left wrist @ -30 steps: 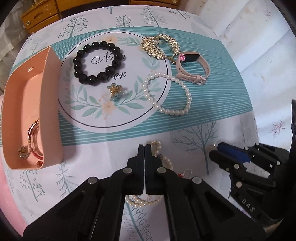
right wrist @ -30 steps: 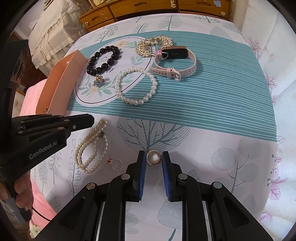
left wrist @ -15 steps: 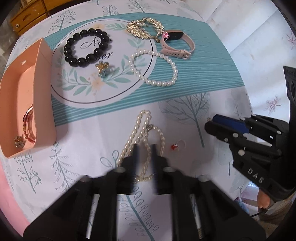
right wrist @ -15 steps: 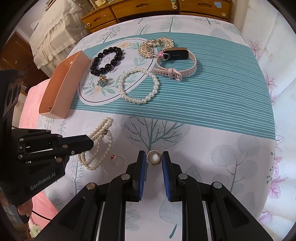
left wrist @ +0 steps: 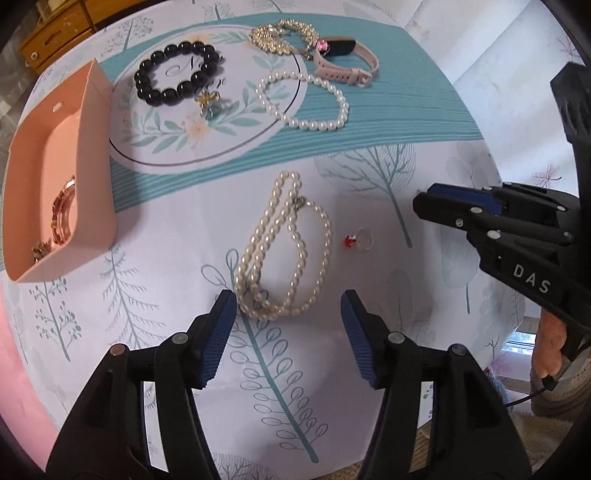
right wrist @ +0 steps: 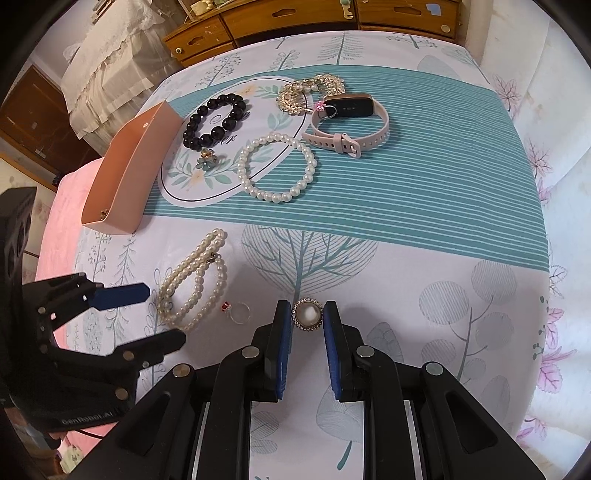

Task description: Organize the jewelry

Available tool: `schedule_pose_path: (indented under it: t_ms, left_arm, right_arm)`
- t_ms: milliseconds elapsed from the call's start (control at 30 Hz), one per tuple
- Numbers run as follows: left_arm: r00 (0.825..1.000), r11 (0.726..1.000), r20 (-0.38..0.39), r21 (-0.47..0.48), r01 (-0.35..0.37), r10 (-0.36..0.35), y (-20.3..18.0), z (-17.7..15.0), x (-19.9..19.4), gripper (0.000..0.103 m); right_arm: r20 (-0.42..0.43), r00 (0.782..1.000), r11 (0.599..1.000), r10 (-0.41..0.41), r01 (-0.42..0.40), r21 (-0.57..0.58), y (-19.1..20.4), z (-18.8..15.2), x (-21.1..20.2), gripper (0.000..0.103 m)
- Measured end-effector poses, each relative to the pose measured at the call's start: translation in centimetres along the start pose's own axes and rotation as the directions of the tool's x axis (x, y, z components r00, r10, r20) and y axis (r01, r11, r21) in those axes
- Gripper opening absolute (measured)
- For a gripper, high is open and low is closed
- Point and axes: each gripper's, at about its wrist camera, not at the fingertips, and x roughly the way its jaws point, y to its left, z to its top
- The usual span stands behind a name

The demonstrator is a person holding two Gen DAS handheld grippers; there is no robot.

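Box (left wrist: pixel 94 122) at tabletop left is holding few pieces | we are judging most remaining: pearl necklace (left wrist: pixel 284 251) lying loose between spread left tool (left wrist: pixel 288 308) | right tool (right wrist: pixel 307 317) is clasping pearl brooch (right wrist: pixel 307 316) | early stage

Under everything I've got that printed cloth (right wrist: pixel 424 258) with the pale tree and leaf pattern, a teal striped band (right wrist: pixel 443 177) across the far half and a round floral medallion (left wrist: pixel 207 122) on it (cursive lettering in the middle, can't read it). Far off there's my wooden dresser (right wrist: pixel 332 18) with round knobs, a lace-edged cover (right wrist: pixel 107 70) to the far left, and pink bedding (right wrist: pixel 62 229) along the left edge.
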Motion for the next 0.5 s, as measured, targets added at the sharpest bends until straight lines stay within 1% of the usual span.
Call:
schedule_pose_path:
  t_ms: [233, 367, 400, 467, 500]
  left_arm:
    - [0.998, 1.0, -0.063, -0.004, -0.031, 0.031, -0.7, 0.5, 1.7, 0.056]
    - [0.995, 0.997, -0.071, 0.029, -0.065, 0.067, -1.6, 0.7, 2.2, 0.055]
    - [0.995, 0.997, -0.071, 0.036, -0.074, 0.076, -1.8, 0.8, 2.2, 0.054]
    - [0.991, 0.992, -0.069, 0.061, -0.114, 0.118, -2.3, 0.6, 2.4, 0.049]
    - [0.99, 0.991, -0.065, 0.066, -0.119, 0.124, -2.5, 0.6, 2.4, 0.044]
  right_arm:
    - [0.005, 1.0, 1.0, 0.007, -0.006, -0.007, 0.2, -0.2, -0.4, 0.018]
    - [0.005, 1.0, 1.0, 0.009, -0.009, -0.004, 0.1, -0.2, -0.5, 0.018]
    - [0.004, 1.0, 1.0, 0.01, -0.01, -0.003, 0.0, -0.2, -0.6, 0.018]
    - [0.005, 1.0, 1.0, 0.011, -0.011, -0.004, -0.1, -0.2, -0.6, 0.018]
    - [0.006, 1.0, 1.0, 0.012, -0.012, -0.005, -0.2, -0.1, -0.6, 0.018]
